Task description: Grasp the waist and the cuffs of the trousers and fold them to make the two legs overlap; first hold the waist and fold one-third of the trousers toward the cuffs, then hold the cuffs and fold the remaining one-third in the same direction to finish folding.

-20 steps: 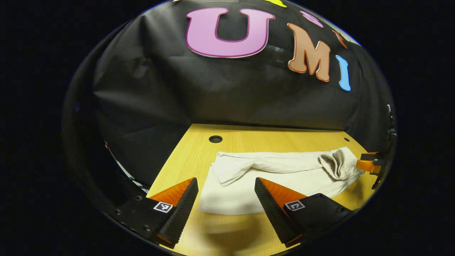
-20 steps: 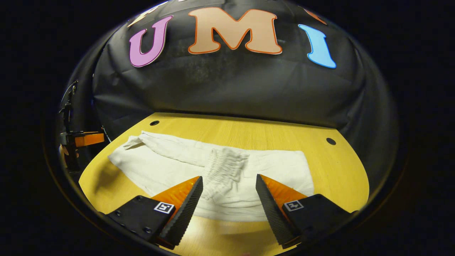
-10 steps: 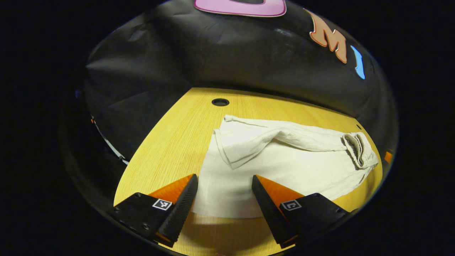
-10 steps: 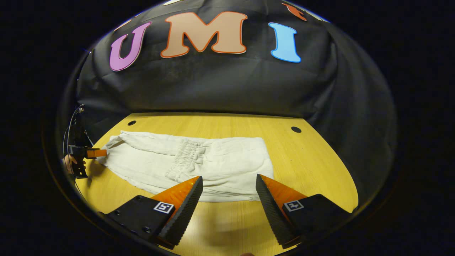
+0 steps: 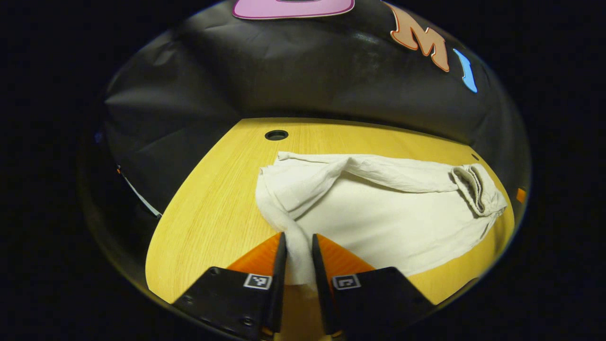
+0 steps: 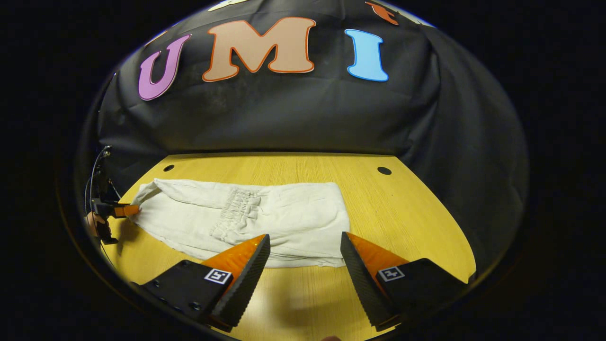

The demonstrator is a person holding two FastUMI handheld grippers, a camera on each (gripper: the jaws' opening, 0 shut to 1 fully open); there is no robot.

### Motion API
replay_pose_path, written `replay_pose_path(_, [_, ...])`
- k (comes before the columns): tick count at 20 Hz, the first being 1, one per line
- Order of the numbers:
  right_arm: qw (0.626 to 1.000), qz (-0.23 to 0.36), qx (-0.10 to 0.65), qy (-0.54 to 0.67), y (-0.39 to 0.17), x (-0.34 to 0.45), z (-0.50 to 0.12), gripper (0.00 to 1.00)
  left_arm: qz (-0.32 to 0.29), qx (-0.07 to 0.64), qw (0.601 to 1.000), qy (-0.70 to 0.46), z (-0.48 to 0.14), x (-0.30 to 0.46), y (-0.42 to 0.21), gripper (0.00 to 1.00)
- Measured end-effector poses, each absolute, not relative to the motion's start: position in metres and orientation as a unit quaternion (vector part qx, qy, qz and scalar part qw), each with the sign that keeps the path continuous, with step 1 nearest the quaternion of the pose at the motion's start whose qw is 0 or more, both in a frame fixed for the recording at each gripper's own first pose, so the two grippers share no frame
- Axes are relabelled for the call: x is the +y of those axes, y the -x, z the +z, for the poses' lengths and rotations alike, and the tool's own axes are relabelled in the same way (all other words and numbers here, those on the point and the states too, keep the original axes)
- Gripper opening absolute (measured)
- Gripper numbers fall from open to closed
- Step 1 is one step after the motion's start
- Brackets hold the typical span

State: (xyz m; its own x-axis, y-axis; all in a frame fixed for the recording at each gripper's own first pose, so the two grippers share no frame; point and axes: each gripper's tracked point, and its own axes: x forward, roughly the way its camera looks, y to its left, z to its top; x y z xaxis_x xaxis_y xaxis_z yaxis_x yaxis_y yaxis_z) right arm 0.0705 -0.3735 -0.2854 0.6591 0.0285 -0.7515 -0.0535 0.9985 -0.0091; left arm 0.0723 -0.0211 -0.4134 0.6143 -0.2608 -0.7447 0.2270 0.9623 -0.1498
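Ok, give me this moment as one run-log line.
left gripper: shut on trousers' cuff end | right gripper: open, near folded edge, not gripping | waist: folded over | table: wood

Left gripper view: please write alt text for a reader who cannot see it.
The left gripper is shut on a corner of the white trousers, which lie partly folded on a yellow wooden table. The gathered waist rests on top at the right.
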Motion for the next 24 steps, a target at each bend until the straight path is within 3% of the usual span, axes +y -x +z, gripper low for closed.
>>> replay_pose_path(1, [0.911, 0.02, 0.411, 0.014, -0.072, -0.378, -0.285, 0.94, -0.129, 0.416, 0.9, 0.023, -0.413, -0.02, -0.072, 0.16])
replay_pose_path(4, [0.912, 0.005, 0.411, -0.004, -0.069, -0.393, -0.286, 0.96, -0.123, 0.419, 0.899, 0.024, -0.41, -0.023, -0.074, 0.12])
replay_pose_path(5, [0.912, -0.001, 0.409, -0.011, -0.069, -0.4, -0.285, 0.96, -0.117, 0.429, 0.895, 0.021, -0.41, -0.023, -0.074, 0.0])
replay_pose_path(8, [0.913, -0.009, 0.406, -0.034, -0.065, -0.418, -0.285, 0.94, -0.106, 0.458, 0.883, 0.004, -0.403, -0.029, -0.07, 0.0])
replay_pose_path(16, [0.913, 0.0, 0.405, -0.051, -0.041, -0.464, -0.28, 0.97, -0.146, 0.388, 0.908, 0.068, -0.29, -0.131, -0.09, 0.0])
replay_pose_path(24, [0.909, -0.009, 0.407, -0.09, -0.02, -0.513, -0.278, 0.97, -0.209, 0.341, 0.913, 0.079, -0.216, -0.256, -0.103, 0.0])
